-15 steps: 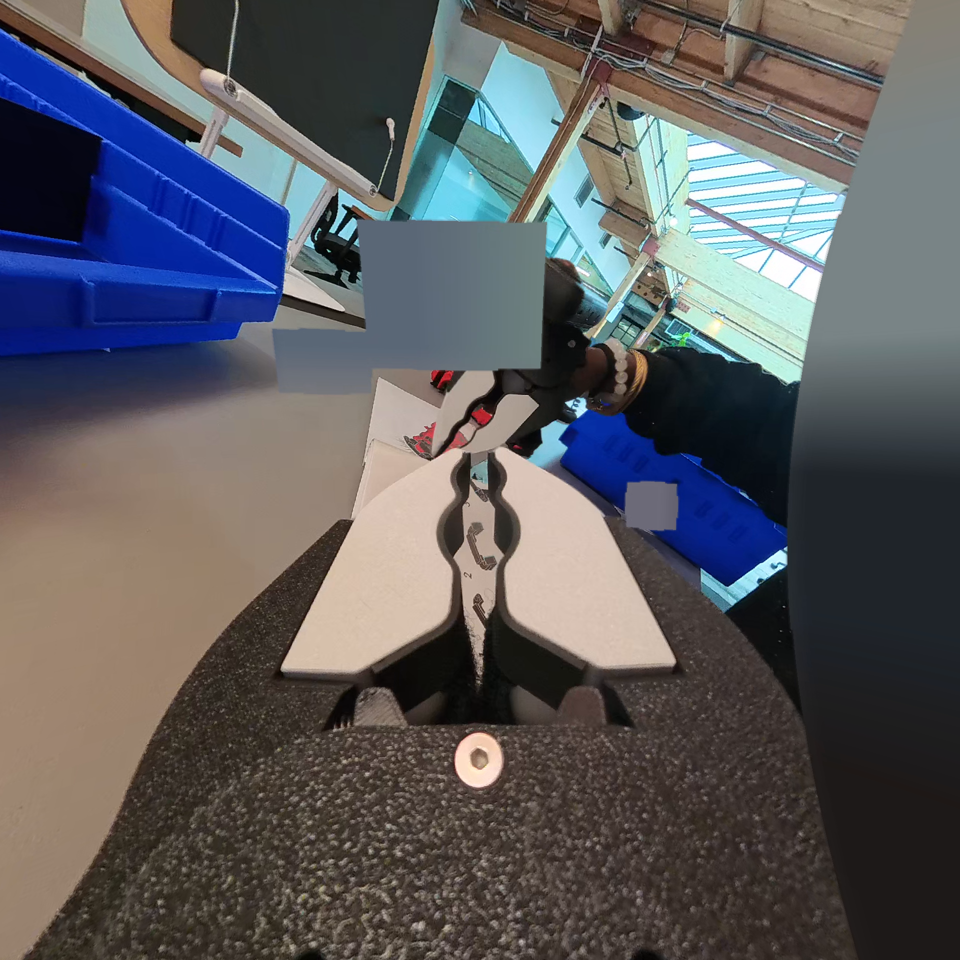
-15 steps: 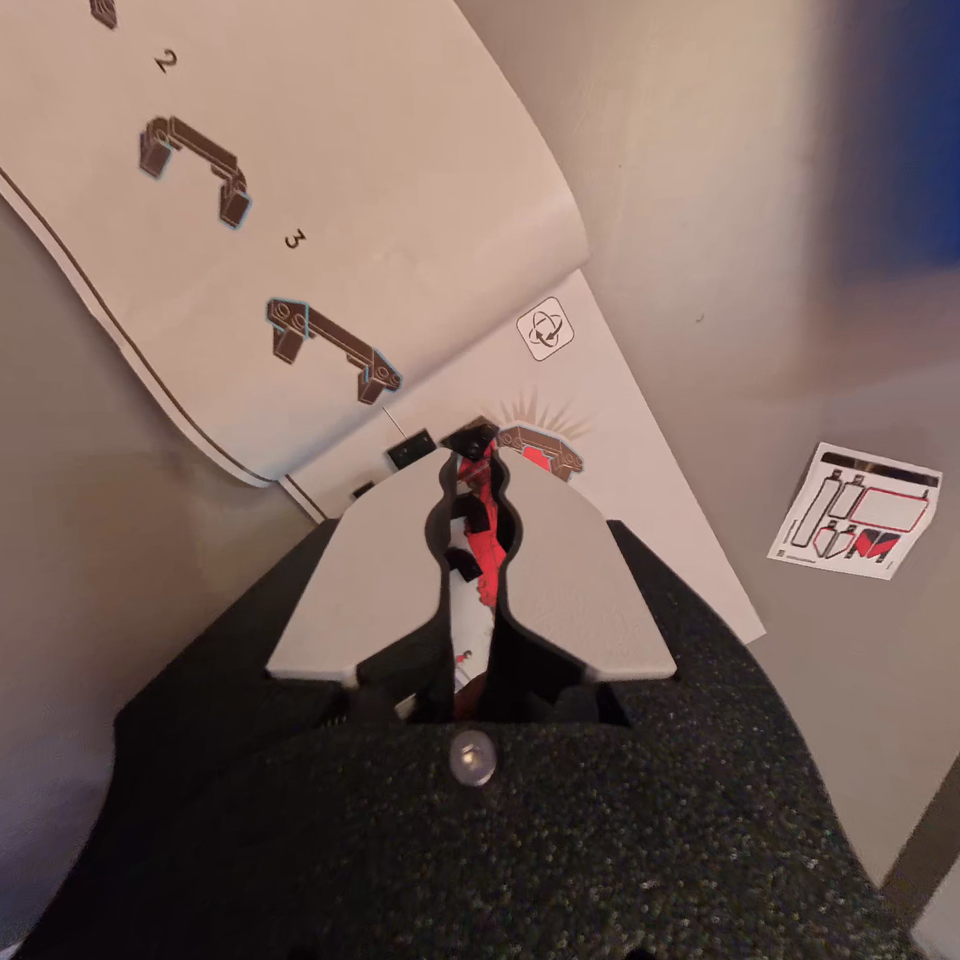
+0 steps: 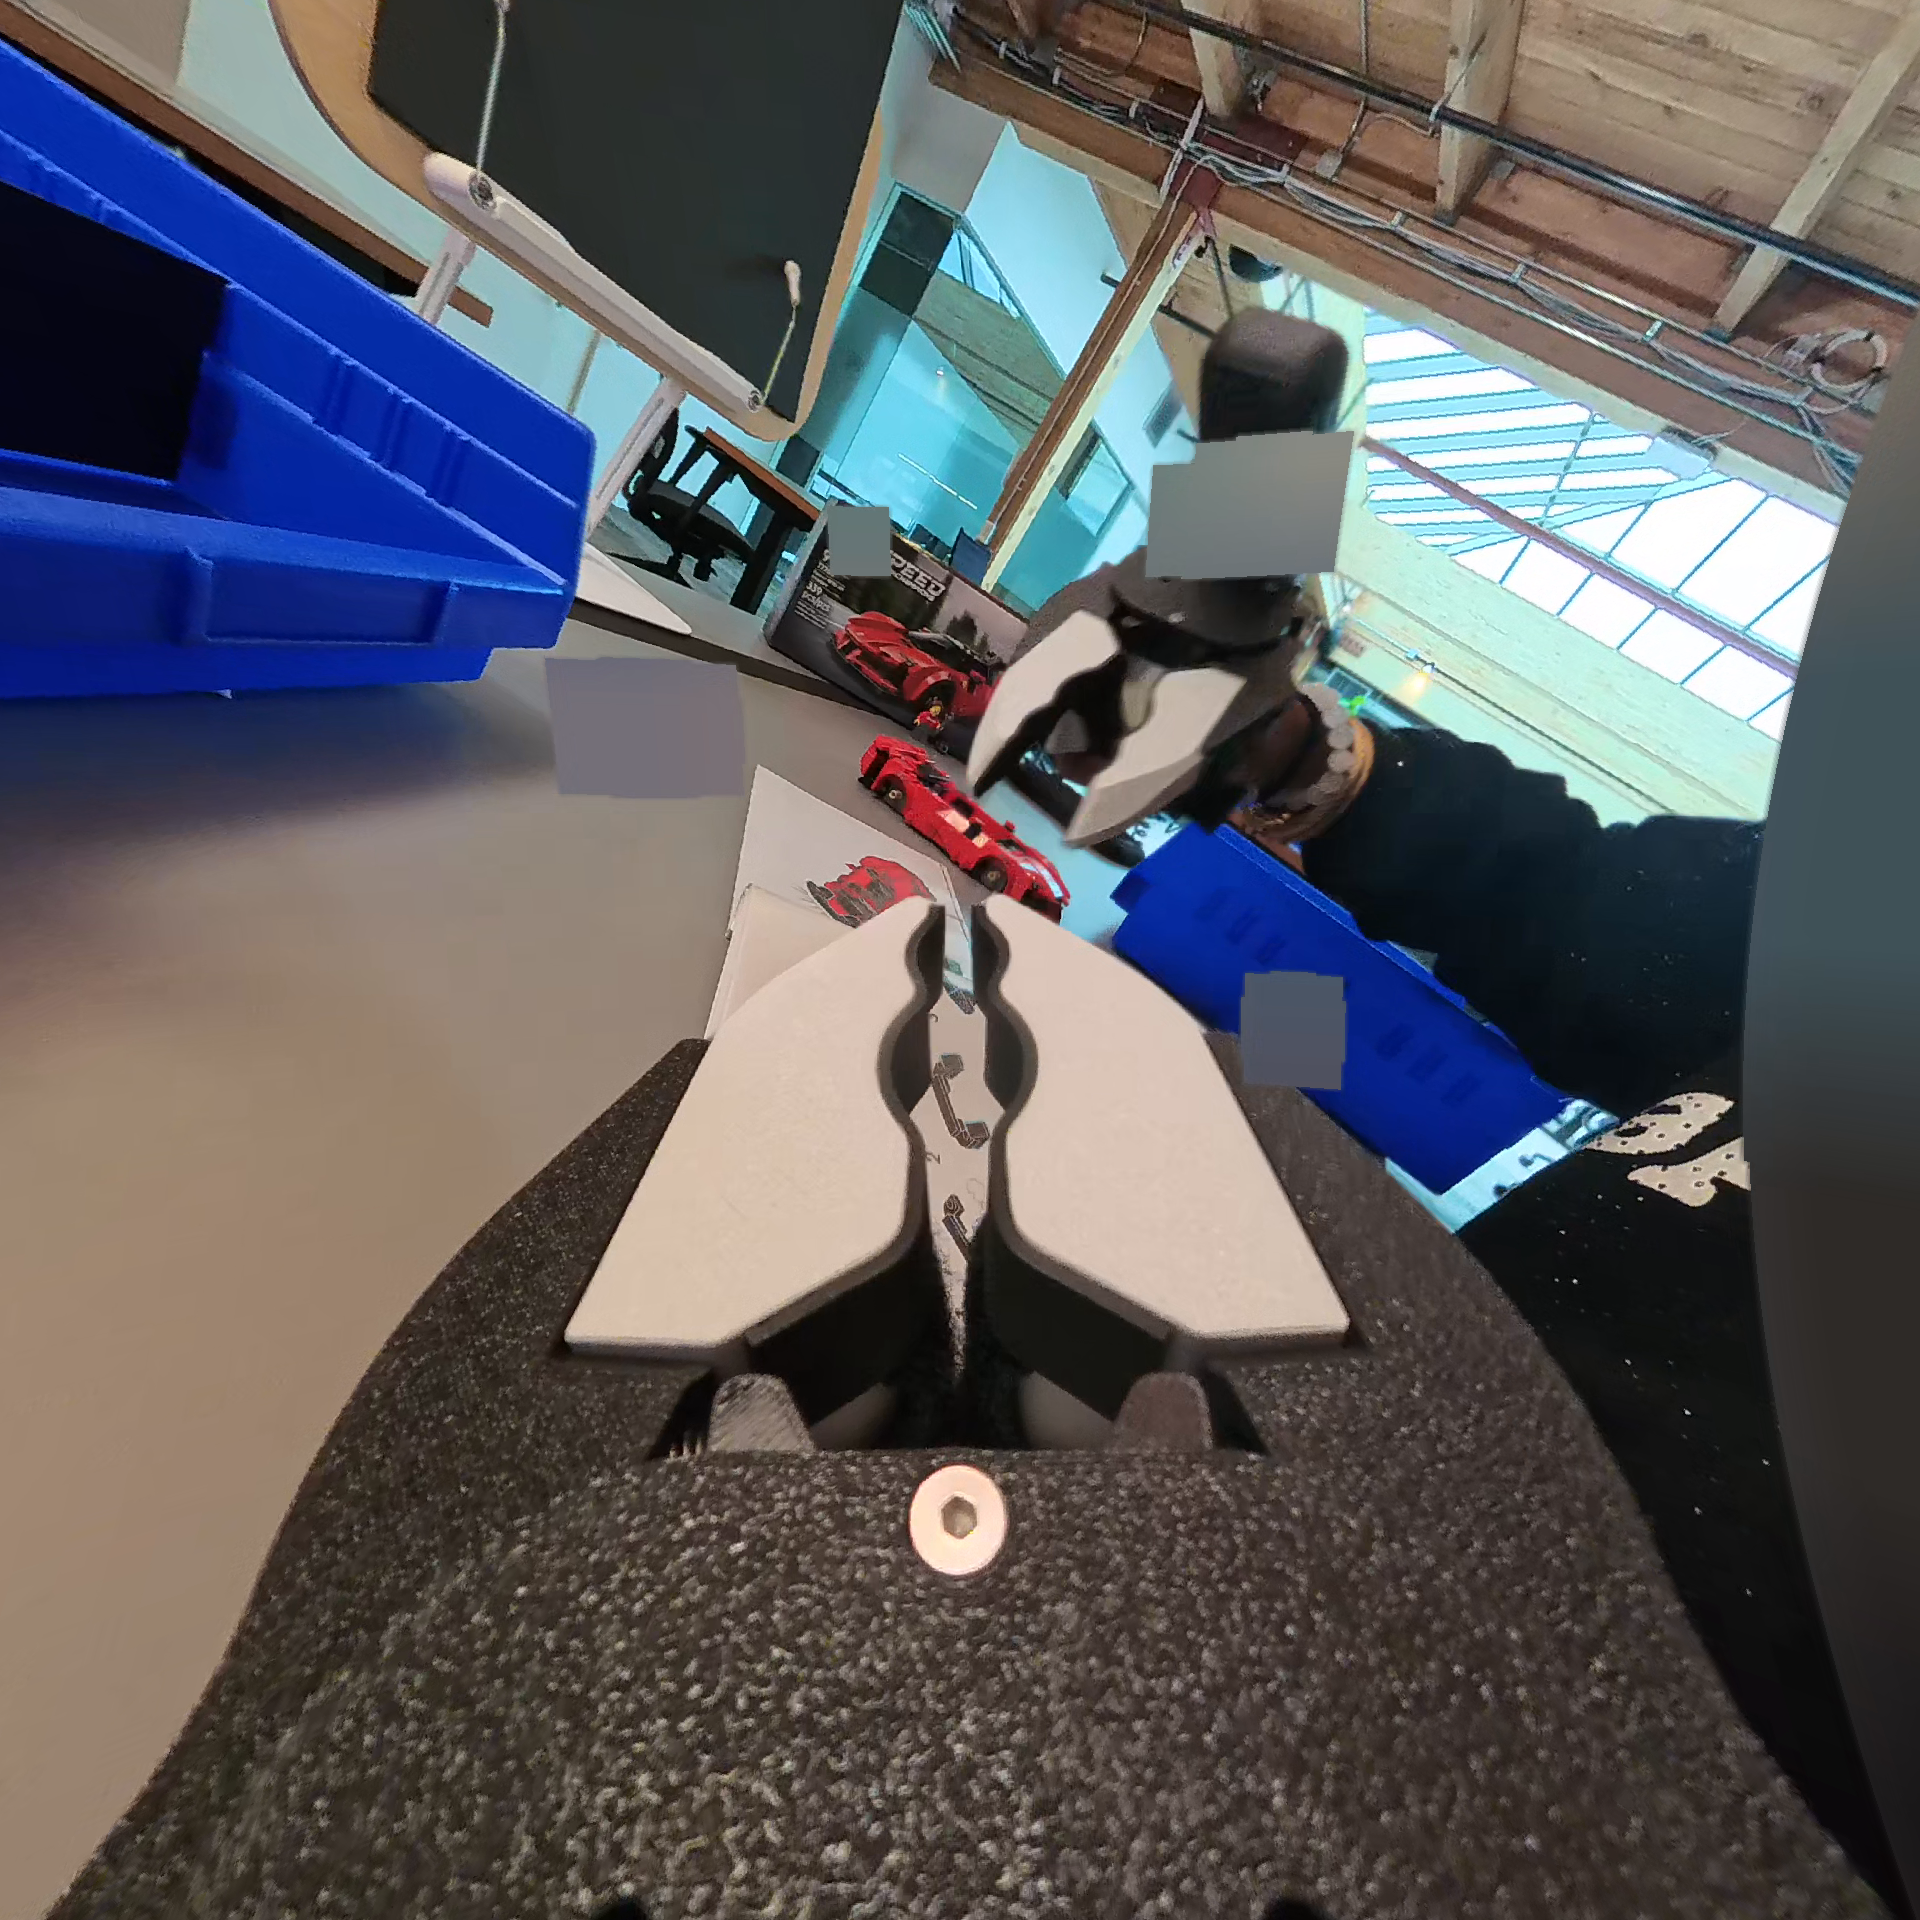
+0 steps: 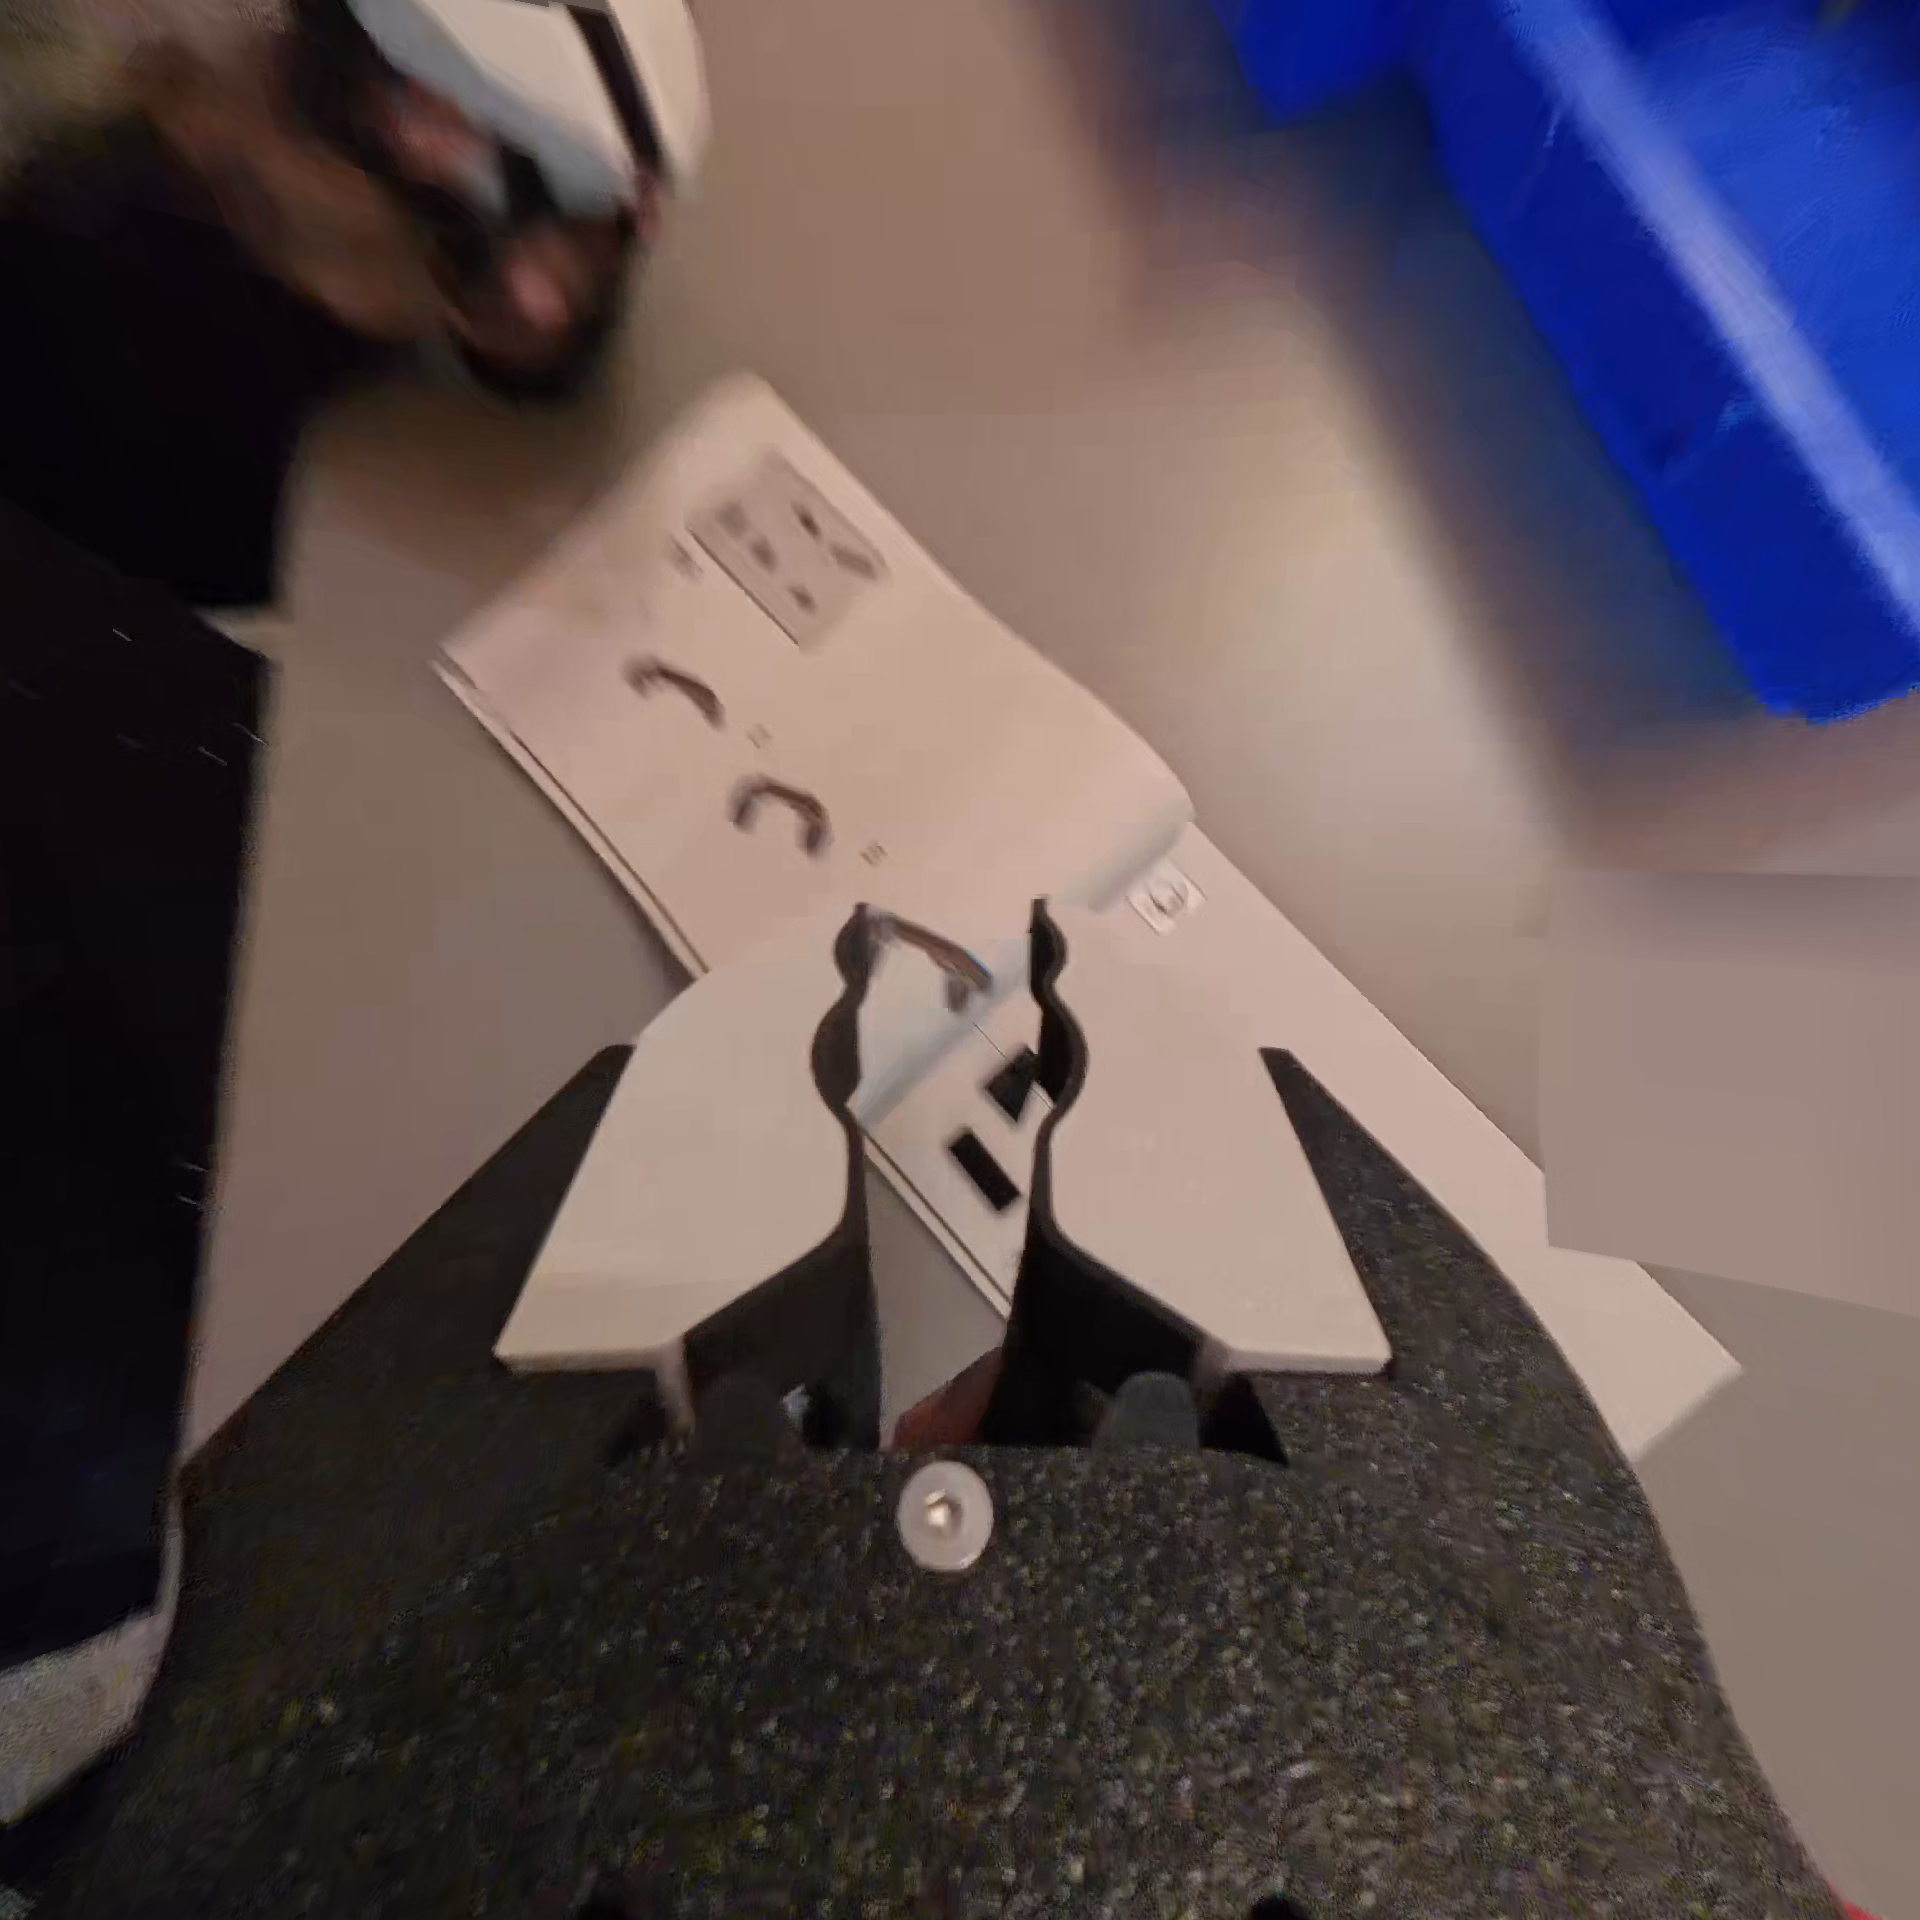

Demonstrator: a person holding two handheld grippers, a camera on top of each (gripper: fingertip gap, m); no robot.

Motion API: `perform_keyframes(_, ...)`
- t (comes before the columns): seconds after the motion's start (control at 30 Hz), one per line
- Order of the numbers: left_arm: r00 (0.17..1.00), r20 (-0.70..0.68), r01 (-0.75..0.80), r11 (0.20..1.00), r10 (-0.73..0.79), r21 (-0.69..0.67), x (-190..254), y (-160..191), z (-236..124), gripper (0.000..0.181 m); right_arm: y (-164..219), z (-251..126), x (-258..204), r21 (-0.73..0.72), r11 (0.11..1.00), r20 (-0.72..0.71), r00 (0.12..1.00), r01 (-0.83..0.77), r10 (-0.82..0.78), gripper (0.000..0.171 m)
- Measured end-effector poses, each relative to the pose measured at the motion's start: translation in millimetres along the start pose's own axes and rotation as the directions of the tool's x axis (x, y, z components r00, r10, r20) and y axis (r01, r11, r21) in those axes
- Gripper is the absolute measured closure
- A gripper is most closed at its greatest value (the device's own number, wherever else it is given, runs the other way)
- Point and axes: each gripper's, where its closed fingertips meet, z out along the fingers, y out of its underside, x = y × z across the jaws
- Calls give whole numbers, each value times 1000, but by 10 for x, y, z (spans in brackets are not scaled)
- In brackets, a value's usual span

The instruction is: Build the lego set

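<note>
Lego car (image 3: 961,826), red and built-looking, sits just beyond the instruction booklet (image 4: 831,748). My left gripper (image 3: 961,914) is clenched above the booklet, apparently empty; my right gripper (image 4: 945,925) hangs released over its pages. I judge I'm consulting steps; next, fetch the pictured piece.

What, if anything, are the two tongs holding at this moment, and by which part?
Nothing, it seems: the right tongs stand open and empty above the instruction booklet; the left tongs are nearly shut, with only that booklet visible through the gap.
</note>
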Motion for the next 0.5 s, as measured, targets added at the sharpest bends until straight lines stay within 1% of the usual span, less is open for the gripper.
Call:
perform_keyframes(0.07,1000,3,11,1000,-11,11,-14,-13,-10,178,-196,-114,-118,116,992,34,999,-42,38,123)
perform_keyframes(0.1,1000,7,14,1000,-14,15,-21,-18,-15,179,-246,-147,-174,141,988,53,997,-58,51,111)
perform_keyframes(0.17,1000,11,18,1000,-18,19,-29,-25,-17,180,-270,-150,-270,140,985,92,992,-104,91,88)
perform_keyframes(0.2,1000,13,19,1000,-19,18,-35,-24,-19,181,-264,-140,-317,132,983,112,987,-130,115,83)
perform_keyframes(0.23,1000,14,17,1000,-17,16,-37,-19,-20,181,-264,-136,-364,131,981,129,984,-140,123,96)
perform_keyframes(0.27,1000,16,13,1000,-13,14,-33,-15,-18,181,-255,-139,-395,134,982,124,986,-131,114,136)
perform_keyframes(0.3,1000,19,8,1000,-8,11,-31,-10,-16,181,-244,-143,-396,135,984,97,990,-113,101,171)
perform_keyframes(0.4,1000,21,7,1000,-7,2,-30,0,-3,181,-242,-143,-445,118,991,70,996,-65,57,171)
perform_keyframes(0.47,1000,19,10,1000,-10,6,-33,-4,-2,181,-282,-145,-434,143,988,42,998,-51,45,148)
perform_keyframes(0.5,1000,18,11,1000,-11,7,-32,-7,-2,181,-284,-160,-438,143,989,32,999,-38,33,155)
